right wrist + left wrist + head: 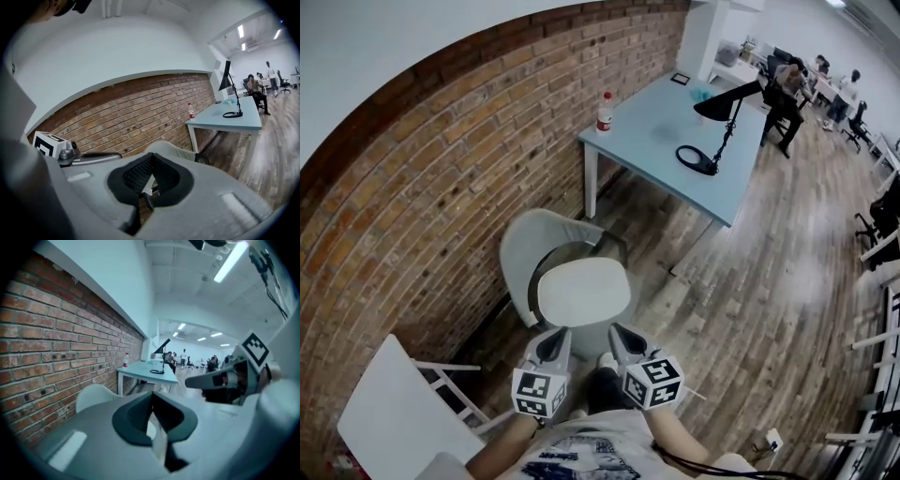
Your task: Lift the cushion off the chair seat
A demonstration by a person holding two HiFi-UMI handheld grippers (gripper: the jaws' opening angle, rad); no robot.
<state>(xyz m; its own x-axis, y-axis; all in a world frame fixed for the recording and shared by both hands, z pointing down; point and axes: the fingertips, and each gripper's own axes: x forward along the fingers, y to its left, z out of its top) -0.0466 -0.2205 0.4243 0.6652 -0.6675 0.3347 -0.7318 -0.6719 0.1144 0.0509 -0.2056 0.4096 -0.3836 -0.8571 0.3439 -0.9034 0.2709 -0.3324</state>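
The white cushion (583, 292) lies flat on the seat of a pale grey shell chair (532, 246), whose curved back rises on the far side of it, towards the brick wall (441, 178). The left gripper (560, 334) and the right gripper (617, 330) sit side by side at the near edge of the seat, just short of the cushion. Each has its fingers clenched together on nothing, as both gripper views show.

Beyond the chair stands a light blue table (670, 127) on white legs, with one end against the wall. It carries a clear bottle (604, 112) with a red cap near the wall edge, a black desk lamp (717, 131) with a ring-shaped base, a small dark flat item (680, 79) and something teal (701, 92) at the far end. To the person's left, near the wall, is a white flat-topped piece of furniture (394, 412) on a white frame. The floor (769, 281) is wood plank. A small white box (772, 439) lies on it at the right. Several people (787, 80) sit and stand at desks far back in the room.

The bottle's label is red, but its print is too small to read. The cube on each gripper bears black-and-white square markers. The print on the person's shirt (581, 455) cannot be made out.
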